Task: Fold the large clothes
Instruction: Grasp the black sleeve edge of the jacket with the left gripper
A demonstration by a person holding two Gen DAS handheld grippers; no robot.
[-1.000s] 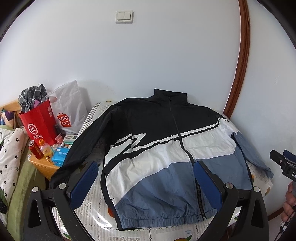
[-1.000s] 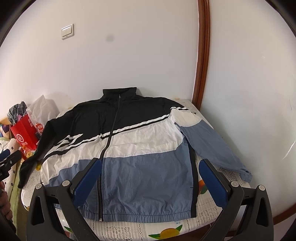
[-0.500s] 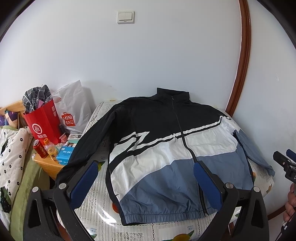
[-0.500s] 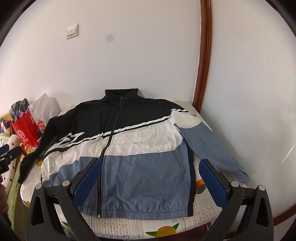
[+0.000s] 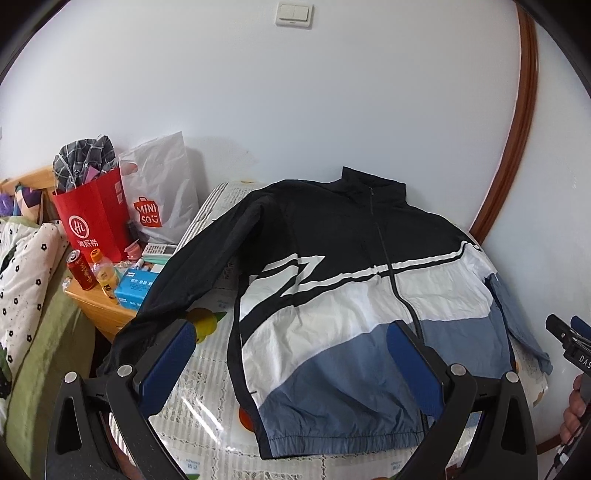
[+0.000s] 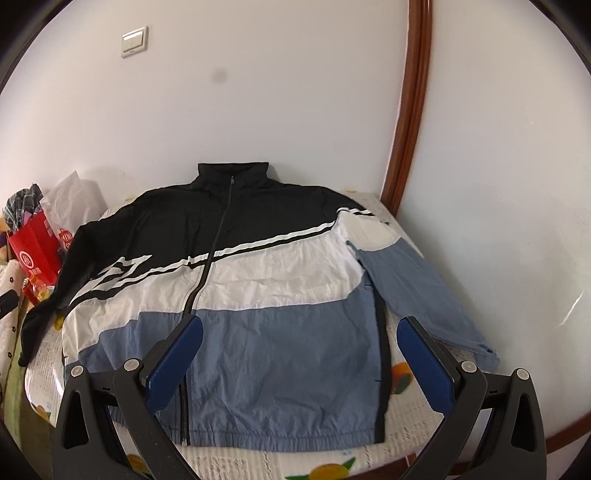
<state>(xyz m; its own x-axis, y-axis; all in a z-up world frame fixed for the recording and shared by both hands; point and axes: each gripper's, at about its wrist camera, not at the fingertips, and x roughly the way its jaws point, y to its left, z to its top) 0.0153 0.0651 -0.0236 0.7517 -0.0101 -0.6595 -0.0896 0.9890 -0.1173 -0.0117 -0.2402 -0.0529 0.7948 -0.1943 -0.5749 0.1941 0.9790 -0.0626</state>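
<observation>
On the table against the wall: a jacket (image 6: pixel 258 295) lies spread flat, front up, zip closed, collar toward the wall and hem toward the near edge
Jacket colours: black across the shoulders, white through the middle with black and white stripes, blue along the bottom
Black sleeve: it (image 5: pixel 192 280) runs out to the left side and trails down over the table's left edge
Blue sleeve: it (image 6: pixel 417 295) slants out on the right side, its cuff resting near the table's right edge
Table: its cover (image 5: pixel 207 376) is pale with a lace-like pattern and printed fruit, showing around the jacket's hem and sides
Left gripper: it (image 5: pixel 291 369) hangs above the near left part of the jacket, jaws spread wide with blue pads, gripping nothing
Right gripper: it (image 6: pixel 299 365) hangs above the blue lower front of the jacket, jaws likewise spread wide and empty; its tip also shows at the right edge of the left wrist view, with part of a hand (image 5: pixel 572 413) just below
Bedside cabinet: a wooden top (image 5: pixel 96 310) just left of the table carries a red paper bag (image 5: pixel 92 225), a white plastic bag (image 5: pixel 162 195), a red can (image 5: pixel 79 269), a small bottle (image 5: pixel 105 278) and a blue box (image 5: pixel 135 288)
Bedding: a spotted white quilt (image 5: pixel 26 273) over green fabric lies at the far left
Wall: a light switch (image 5: pixel 294 13) sits high above the table, and a brown wooden trim (image 6: pixel 410 110) runs down on the right
</observation>
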